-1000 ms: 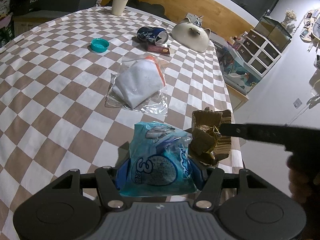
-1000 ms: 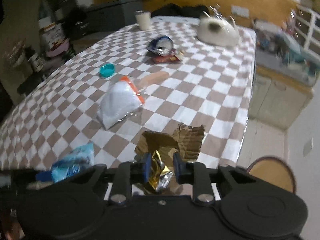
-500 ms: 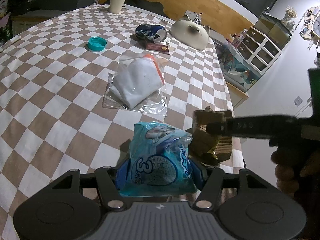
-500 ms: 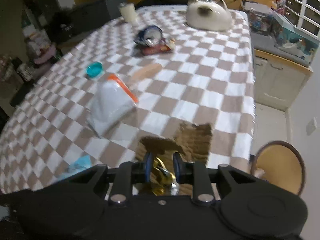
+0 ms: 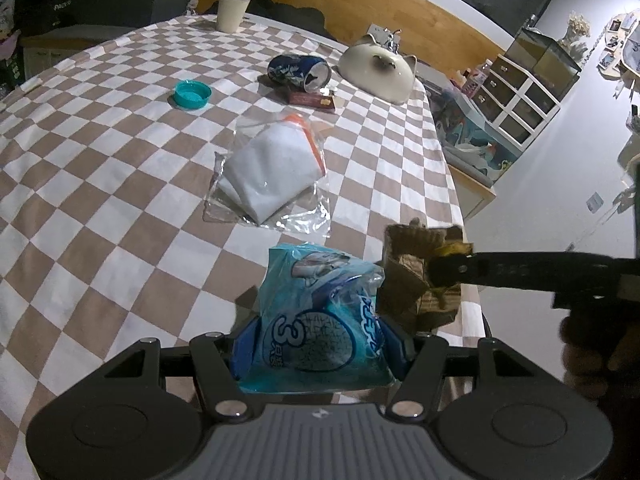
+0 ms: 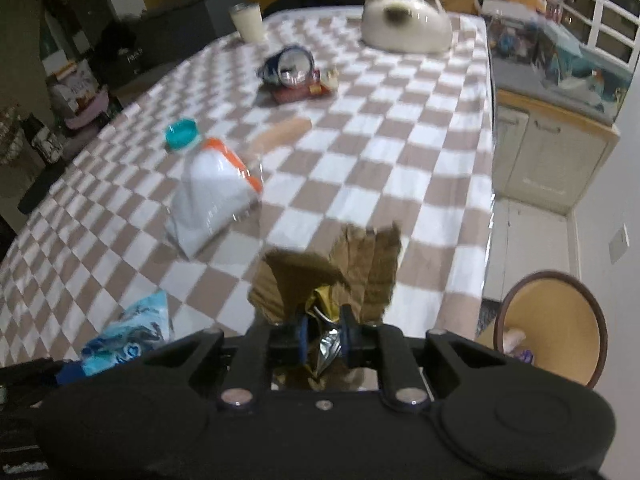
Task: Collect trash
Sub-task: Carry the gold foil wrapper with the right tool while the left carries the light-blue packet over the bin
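Observation:
My left gripper (image 5: 324, 332) is shut on a blue snack bag (image 5: 320, 320), held just above the checked tablecloth (image 5: 120, 208). The same bag (image 6: 128, 336) shows at the lower left of the right wrist view. My right gripper (image 6: 323, 332) is shut on a crumpled gold foil wrapper (image 6: 326, 344). Torn brown cardboard (image 6: 360, 264) is bunched against the wrapper, near the table's right edge. In the left wrist view the right gripper (image 5: 448, 270) reaches in from the right, beside the cardboard (image 5: 404, 284).
A clear zip bag with white contents (image 5: 272, 176), a teal lid (image 5: 193, 95), a blue can (image 5: 300, 73) on a red wrapper (image 5: 312, 99) and a tan strip (image 6: 282, 136) lie on the cloth. A white cat-shaped bowl (image 5: 378, 72) and a cup (image 5: 232, 12) stand at the far end. A round tan bin (image 6: 552, 324) stands on the floor to the right.
The right gripper's jaws have squeezed tighter on the gold wrapper and rolled a little, and the cardboard has drawn in against them. The left gripper and blue bag have stayed put.

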### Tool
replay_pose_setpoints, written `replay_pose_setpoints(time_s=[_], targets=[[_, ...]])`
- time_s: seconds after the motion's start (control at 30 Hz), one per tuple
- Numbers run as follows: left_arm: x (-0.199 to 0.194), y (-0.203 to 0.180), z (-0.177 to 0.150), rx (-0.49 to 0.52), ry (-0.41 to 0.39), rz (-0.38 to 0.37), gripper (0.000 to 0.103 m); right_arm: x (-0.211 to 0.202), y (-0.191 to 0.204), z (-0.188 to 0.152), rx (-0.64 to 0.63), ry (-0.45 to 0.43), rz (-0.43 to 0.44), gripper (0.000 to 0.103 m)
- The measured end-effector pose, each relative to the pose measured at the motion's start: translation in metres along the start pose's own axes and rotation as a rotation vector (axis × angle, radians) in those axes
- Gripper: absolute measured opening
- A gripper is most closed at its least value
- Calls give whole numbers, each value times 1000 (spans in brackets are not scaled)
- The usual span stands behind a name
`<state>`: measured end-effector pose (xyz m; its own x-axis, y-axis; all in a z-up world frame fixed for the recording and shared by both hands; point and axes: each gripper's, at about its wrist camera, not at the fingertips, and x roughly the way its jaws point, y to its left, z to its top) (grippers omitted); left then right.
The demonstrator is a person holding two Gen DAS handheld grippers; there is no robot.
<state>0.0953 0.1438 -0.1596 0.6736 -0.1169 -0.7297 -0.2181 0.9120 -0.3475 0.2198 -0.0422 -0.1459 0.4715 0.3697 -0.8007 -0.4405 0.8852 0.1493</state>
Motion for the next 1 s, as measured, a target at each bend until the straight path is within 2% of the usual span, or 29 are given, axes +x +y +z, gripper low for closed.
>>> replay_pose_setpoints(time_s=[0.3, 0.53, 1.0], targets=[[-26, -11, 14, 7, -53, 15, 62, -41, -4, 3, 6, -73, 27, 16], [-47, -26, 25, 30, -85, 7, 62, -71, -10, -3, 21, -123, 13, 16], [-59, -86, 38, 160, -117, -27, 62, -128, -46, -19, 88, -231, -93, 16]])
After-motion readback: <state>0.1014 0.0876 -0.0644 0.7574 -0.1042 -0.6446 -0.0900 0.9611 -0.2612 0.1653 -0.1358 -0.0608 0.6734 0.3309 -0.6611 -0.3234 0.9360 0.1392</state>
